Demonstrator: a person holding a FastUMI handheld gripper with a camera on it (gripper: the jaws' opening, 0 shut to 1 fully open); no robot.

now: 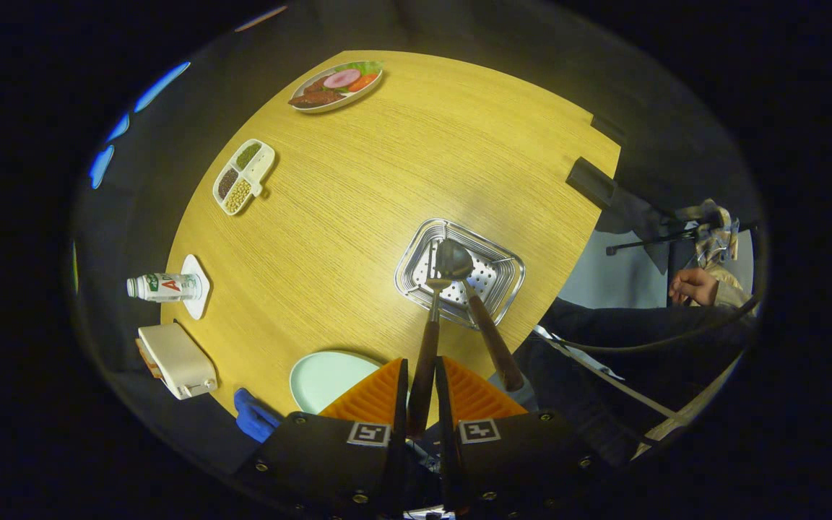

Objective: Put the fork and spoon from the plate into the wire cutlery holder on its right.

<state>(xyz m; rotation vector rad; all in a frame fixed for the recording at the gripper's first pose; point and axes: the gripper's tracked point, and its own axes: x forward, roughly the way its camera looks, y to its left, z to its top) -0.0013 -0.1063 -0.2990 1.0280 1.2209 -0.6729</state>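
Fingers (pixel 422 393) clamp the spoon (pixel 436 310) — bowl over the holder (pixel 459 271)

At the bottom centre of the frame, the gripper (pixel 422 383) has both fingers (pixel 376 393) clamped on a dark handle (pixel 425 368); a hand (pixel 692 286) rests at the right.

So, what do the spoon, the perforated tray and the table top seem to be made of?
Spoon, clamped between the gripper fingers: dull grey metal bowl, dark handle, possibly wood. Tray: shiny metal, probably steel, with bright reflections and punched holes. Table: light wood-grain surface, matte; wood or laminate, I cannot tell.
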